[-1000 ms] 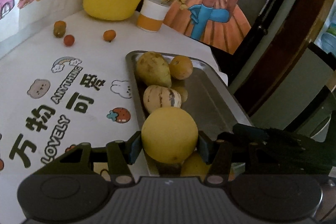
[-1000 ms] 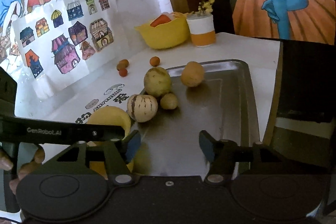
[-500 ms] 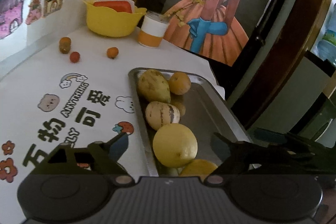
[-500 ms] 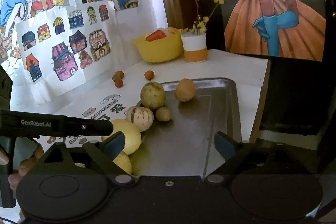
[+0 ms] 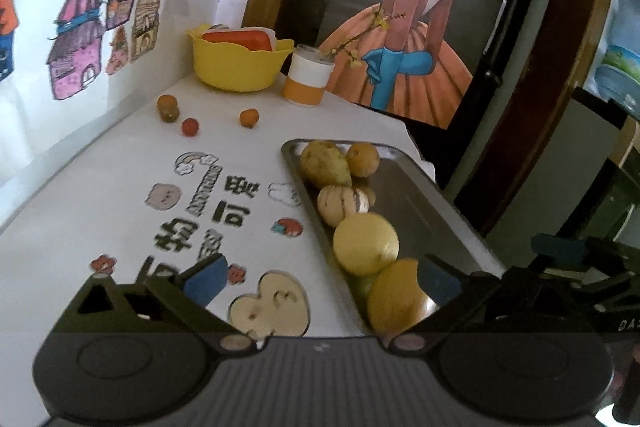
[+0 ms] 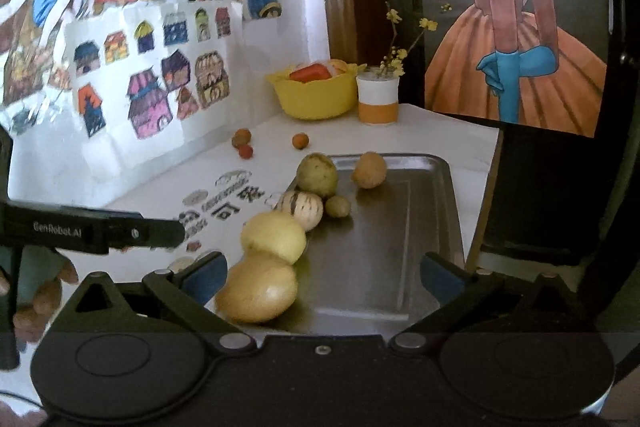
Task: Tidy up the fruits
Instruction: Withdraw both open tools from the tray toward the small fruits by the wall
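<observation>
Yellow fruit (image 5: 366, 243) now released onto tray (image 5: 432, 211), both grippers spread empty, nearest fruit (image 5: 394, 295) half hidden.

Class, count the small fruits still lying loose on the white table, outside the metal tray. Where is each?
3. A brownish one nearest the wall, a red one beside it, and an orange one nearer the tray. None seems hidden.

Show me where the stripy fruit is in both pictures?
Left wrist view: the stripy fruit sits middle-right, on the metal tray's left side, just behind a round yellow fruit.
Right wrist view: the stripy fruit sits near the middle, on the tray's left side, with a small brown fruit beside it.
Shared landmark: the yellow bowl at the back of the table.
</observation>
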`<state>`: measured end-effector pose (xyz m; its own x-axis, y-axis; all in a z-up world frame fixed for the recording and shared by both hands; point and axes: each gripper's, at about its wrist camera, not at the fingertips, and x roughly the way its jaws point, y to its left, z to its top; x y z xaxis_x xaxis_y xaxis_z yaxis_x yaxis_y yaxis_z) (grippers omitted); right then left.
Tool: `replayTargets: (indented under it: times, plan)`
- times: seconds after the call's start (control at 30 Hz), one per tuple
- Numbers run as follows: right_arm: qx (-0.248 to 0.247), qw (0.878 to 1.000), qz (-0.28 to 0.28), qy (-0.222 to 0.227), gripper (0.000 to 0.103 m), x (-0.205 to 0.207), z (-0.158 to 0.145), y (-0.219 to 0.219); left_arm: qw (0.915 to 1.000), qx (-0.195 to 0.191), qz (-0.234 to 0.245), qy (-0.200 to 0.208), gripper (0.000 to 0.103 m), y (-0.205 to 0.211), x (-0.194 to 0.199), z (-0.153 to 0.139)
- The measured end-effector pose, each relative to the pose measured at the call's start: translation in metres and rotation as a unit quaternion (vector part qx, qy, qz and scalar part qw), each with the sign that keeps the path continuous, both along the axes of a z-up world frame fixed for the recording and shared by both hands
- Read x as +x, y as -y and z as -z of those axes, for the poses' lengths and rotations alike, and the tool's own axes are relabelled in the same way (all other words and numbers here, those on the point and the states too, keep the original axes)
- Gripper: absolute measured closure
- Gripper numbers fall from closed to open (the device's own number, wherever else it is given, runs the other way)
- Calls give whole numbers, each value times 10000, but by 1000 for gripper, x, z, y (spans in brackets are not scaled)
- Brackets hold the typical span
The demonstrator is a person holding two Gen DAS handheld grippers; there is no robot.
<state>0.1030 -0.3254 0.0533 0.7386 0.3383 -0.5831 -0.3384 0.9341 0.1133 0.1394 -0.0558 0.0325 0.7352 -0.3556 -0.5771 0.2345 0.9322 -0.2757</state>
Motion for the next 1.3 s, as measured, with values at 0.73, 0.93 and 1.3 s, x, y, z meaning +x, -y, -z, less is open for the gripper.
replayTargets:
  times: [0.73, 0.93, 1.3]
  plan:
    - [-378, 9863, -1287, -961, 1, -56, -21, -107, 9955, 777, -252, -483, 1, -86, -57, -10]
    - [-322, 9860, -1395, -857, 1, -31, -65, -130, 9940, 929, -478, -325, 1, -104, -51, -32]
    - [150, 9917, -1139, -581, 1, 81, -153, -140, 9925, 848, -794, 393, 1, -102, 5, -76]
